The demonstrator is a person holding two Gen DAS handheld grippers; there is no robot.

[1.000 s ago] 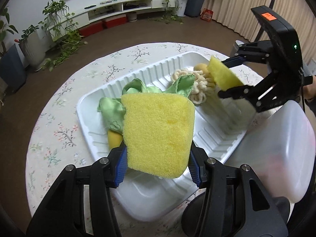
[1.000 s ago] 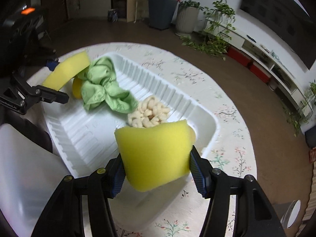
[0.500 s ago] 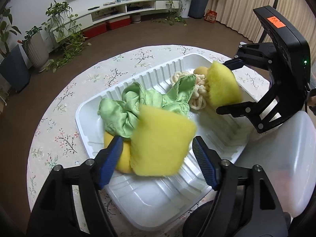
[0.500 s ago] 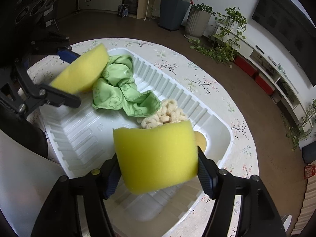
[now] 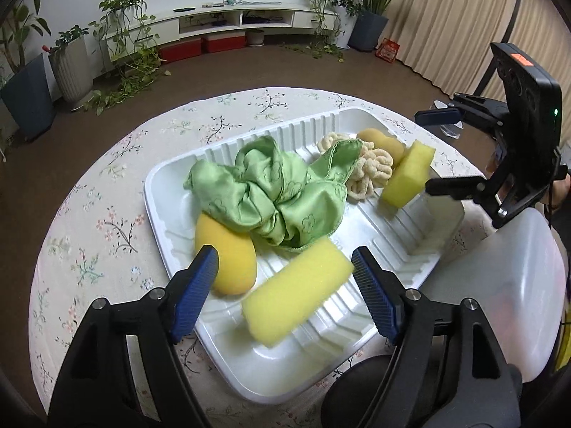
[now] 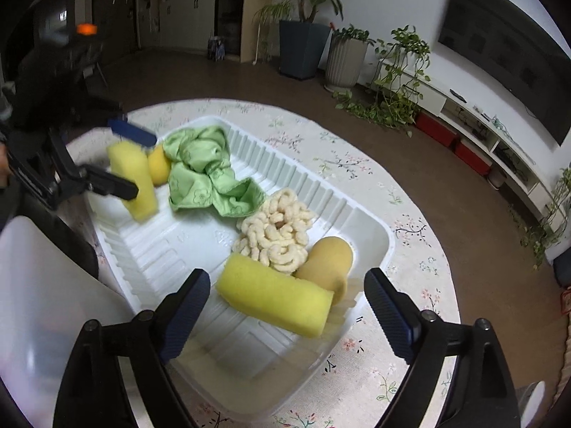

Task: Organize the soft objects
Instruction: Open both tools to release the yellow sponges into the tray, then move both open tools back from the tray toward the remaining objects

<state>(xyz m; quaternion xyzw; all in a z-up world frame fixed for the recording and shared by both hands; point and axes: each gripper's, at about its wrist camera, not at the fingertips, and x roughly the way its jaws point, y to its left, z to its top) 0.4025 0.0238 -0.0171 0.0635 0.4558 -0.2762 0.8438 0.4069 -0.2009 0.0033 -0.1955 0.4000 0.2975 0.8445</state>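
Tray [image 5: 167, 228] middle floor bare; green cloth [image 5: 274, 192], sponges crowd ends (translucent bin [image 5: 499, 285] flanks near side).

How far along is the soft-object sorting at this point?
Done: green cloth, cream scrunchie and two rounded sponges lie in the white tray. In hand: nothing; both grippers, jaws just opened, released their yellow sponges. Nothing soft seen outside.

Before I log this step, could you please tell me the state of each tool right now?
Left tool: open, jaws just widened, yellow sponge loose between them.
Right tool: open, jaws just widened, second yellow sponge released.
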